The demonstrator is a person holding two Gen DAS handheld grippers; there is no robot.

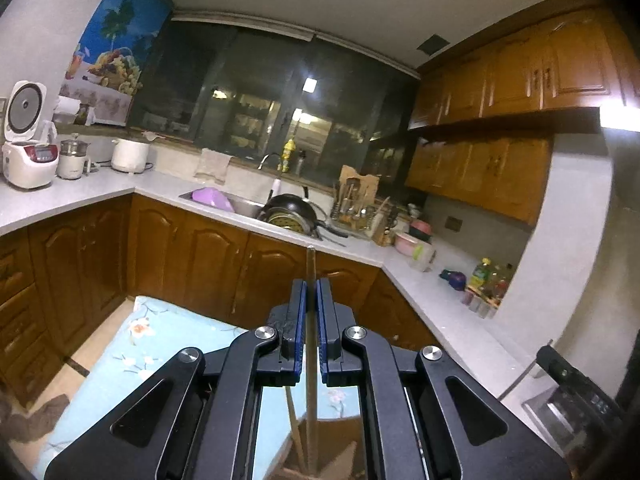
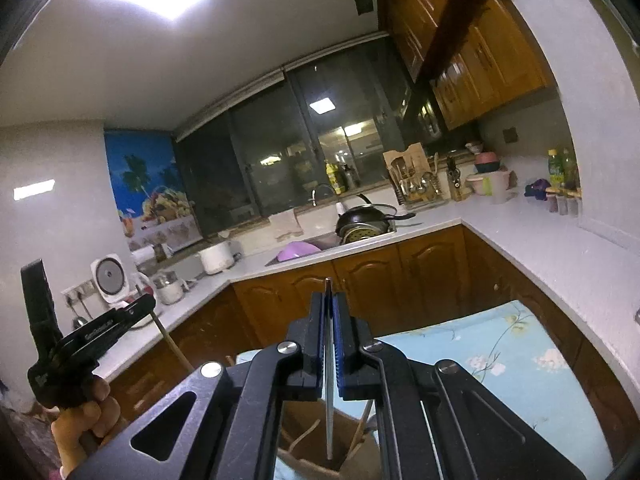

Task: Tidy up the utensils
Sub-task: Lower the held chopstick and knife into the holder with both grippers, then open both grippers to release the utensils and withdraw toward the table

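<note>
Jaws of my left gripper (image 1: 311,286) are almost closed on a thin wooden utensil handle (image 1: 311,344); it stands upright between the blue pads, its top end a little above the fingertips. Its lower end goes down into a brown holder (image 1: 340,462) below, where another wooden stick (image 1: 294,420) leans. My right gripper (image 2: 329,300) is also nearly closed, clamping a flat metal utensil (image 2: 329,400), seen edge-on, so I cannot tell what kind. Its lower end reaches into the brown holder (image 2: 304,428), beside other sticks. Under the holder lies a light blue flowered cloth (image 2: 500,364). Further out I see the white countertop (image 1: 92,190) and the sink (image 1: 240,206) with a black pan (image 1: 292,204).
</note>
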